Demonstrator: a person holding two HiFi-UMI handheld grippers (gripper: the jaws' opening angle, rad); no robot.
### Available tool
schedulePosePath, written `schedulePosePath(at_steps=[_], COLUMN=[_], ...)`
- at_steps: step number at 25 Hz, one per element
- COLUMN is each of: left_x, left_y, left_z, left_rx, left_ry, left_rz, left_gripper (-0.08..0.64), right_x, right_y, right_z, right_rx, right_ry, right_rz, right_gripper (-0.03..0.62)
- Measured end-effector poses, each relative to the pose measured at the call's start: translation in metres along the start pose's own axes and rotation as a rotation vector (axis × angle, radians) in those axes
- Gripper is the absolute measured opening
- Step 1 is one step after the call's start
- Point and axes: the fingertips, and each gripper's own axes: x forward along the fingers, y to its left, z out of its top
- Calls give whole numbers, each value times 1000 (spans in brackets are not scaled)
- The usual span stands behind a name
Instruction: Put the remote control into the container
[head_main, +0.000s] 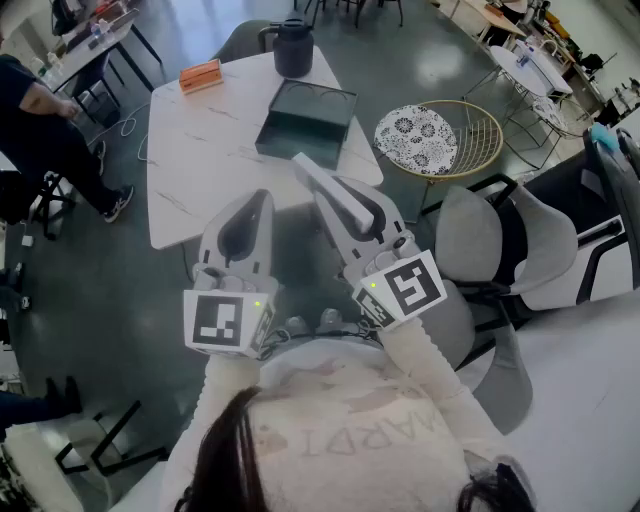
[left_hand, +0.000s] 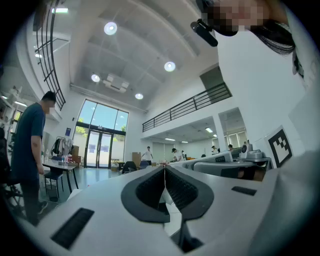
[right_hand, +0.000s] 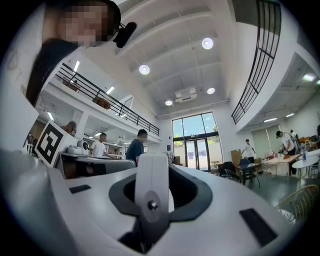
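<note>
Head view: the remote control (head_main: 327, 187), a long white bar, is up in the air in the right claw (head_main: 362, 222). Its free end reaches over the near edge of the bench (head_main: 195, 170) toward the container (head_main: 296, 150) but stops short of it. In the right gripper view the jaws are clamped on the remote's two sides, and it stands up between them. The container is a dark, shallow tray lying on the bench, and it looks empty. A dark jug (head_main: 293, 47) stands just beyond it and an orange box (head_main: 200, 75) sits well to its left. The left claw (head_main: 248, 212) is beside the right one, its jaws pressed together on nothing.

The step in hand looks like the carry. The next move calls for reaching forward until the remote is over the tray, lowering it flat inside the walls, then parting the jaws.
</note>
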Motion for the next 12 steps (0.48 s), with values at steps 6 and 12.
schedulePosePath(at_steps=[6,12], left_x=[0,1], left_y=[-3,0], left_z=[-2,-3], left_rx=[-25,-9], left_ry=[23,7], left_rz=[1,-3], left_gripper=[12,12], right_x=[-3,0], right_y=[0,-1], right_z=[-2,-4], right_rx=[12,22], right_ry=[6,-4], right_rz=[-5,-10], right_gripper=[84,84])
